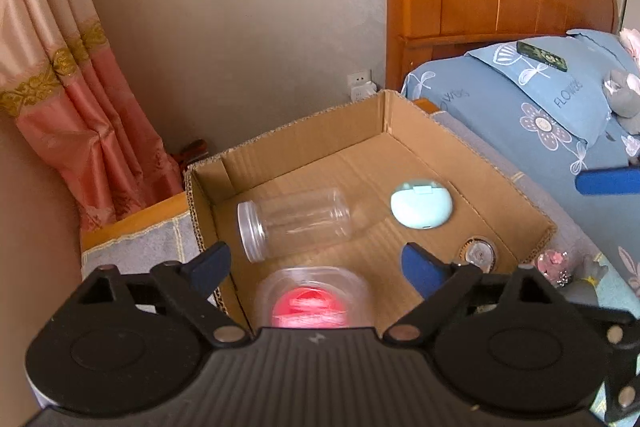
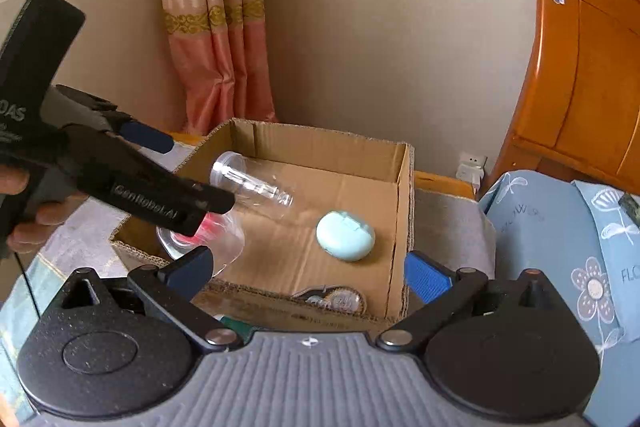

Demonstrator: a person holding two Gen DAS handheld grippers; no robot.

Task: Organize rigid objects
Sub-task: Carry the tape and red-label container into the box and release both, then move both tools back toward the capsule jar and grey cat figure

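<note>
The left claw (image 1: 316,267) hung spread above the cardboard box (image 1: 304,131). At centre frame, the clear jar (image 1: 294,223) lay sideways, likely light, slick and rigid; best pinched mid-body.

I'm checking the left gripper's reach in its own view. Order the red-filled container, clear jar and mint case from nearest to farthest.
1. Red-filled container, right below the left gripper.
2. Clear jar, lying left of centre.
3. Mint case, farther right in the box.

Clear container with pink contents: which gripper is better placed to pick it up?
Left, probably. The left gripper hangs open directly over the container in the cardboard box; the right gripper is open too, but back at the box's near wall.
</note>
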